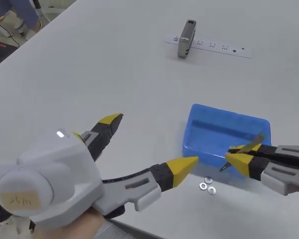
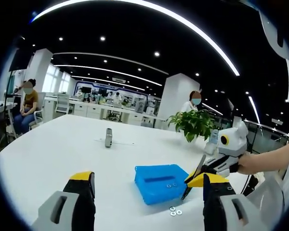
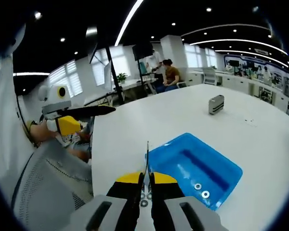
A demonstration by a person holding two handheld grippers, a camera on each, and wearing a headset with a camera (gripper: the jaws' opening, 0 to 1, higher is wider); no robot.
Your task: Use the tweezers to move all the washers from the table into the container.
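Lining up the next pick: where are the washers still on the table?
In the head view, three washers lie clustered on the table, lower right, just outside the near wall of the container, below the tweezers.

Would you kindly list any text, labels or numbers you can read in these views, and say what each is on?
Nothing reads clearly.
Tan sticker on the left gripper: handwriting, too blurred to read.
Power strip: printed marks, too small to read.
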